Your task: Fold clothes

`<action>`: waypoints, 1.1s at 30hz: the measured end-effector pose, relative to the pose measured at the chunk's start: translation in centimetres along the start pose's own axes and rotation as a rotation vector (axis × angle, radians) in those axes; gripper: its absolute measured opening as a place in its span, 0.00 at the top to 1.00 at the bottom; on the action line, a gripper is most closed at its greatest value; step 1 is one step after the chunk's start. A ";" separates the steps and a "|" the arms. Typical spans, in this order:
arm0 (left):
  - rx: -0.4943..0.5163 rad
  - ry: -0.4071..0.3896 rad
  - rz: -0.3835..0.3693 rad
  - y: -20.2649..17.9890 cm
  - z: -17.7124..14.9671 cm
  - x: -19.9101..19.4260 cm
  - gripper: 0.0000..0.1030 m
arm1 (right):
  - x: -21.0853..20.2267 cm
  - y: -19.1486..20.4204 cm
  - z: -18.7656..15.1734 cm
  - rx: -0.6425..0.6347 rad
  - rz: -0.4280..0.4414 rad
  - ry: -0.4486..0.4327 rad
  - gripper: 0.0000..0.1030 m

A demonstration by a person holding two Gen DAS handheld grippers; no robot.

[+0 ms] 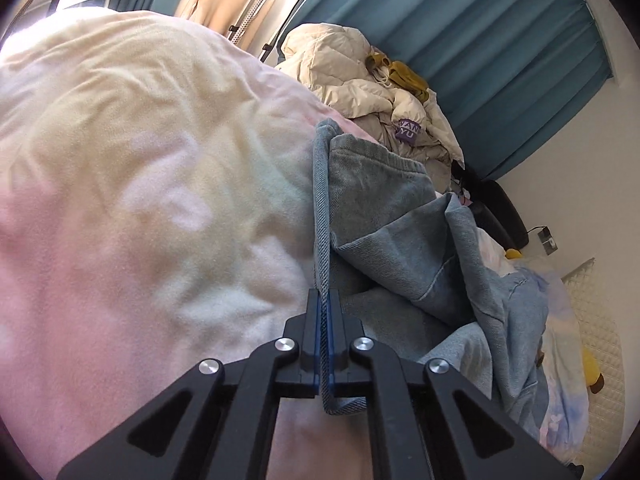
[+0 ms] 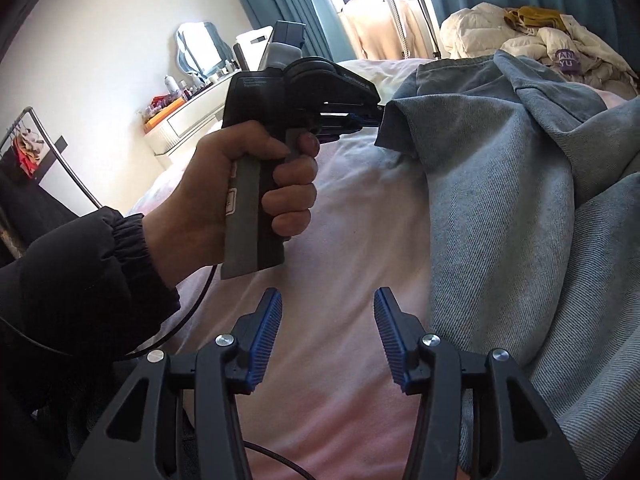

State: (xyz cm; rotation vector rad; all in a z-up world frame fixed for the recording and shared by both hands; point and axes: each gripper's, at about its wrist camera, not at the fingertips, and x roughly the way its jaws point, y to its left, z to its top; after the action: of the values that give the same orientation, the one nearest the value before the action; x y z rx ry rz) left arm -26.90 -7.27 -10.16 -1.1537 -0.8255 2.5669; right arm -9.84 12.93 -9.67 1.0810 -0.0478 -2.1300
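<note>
Left wrist view has our left tool (image 1: 323, 300) clamped flat on the ribbed hem of the grey-blue sweatshirt (image 1: 384, 216), a short tail of fabric poking out behind the pads. Seen from the right wrist, that same tool pinches a corner of the sweatshirt (image 2: 500, 184) and lifts it slightly off the pink bed (image 2: 352, 216), while the rest of it lies rumpled to the right. Our right tool (image 2: 328, 320) stands about half open over bare bedding, holding nothing. We judge the sweatshirt soft, thick and limp: it will sag and drag between grips, not slide, and it should not be heavy. The hems and seams look like the firmest places to pinch, so we would take the nearest edge with the right tool, well apart from the left grip, to pull it taut.
</note>
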 end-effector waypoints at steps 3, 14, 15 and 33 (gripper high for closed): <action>0.022 -0.027 -0.019 -1.2 -0.6 -2.8 0.99 | -0.6 0.3 0.1 -0.015 -0.025 -0.028 0.53; -0.003 -0.107 -0.003 -1.2 -6.2 -13.6 0.99 | -3.7 0.3 -0.2 0.029 -0.060 -0.111 0.53; -0.025 -0.122 -0.003 -0.8 -6.5 -14.8 0.99 | -4.2 0.5 -0.3 0.029 -0.066 -0.121 0.53; -0.356 -0.066 0.058 6.8 -12.0 -21.3 0.95 | -5.5 2.4 -1.4 0.015 -0.098 -0.088 0.53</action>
State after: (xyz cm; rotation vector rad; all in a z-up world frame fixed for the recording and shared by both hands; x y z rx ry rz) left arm -3.48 -16.49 -7.25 -1.2028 -1.3243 2.5852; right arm -5.33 14.99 -6.01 1.0163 -0.0528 -2.2677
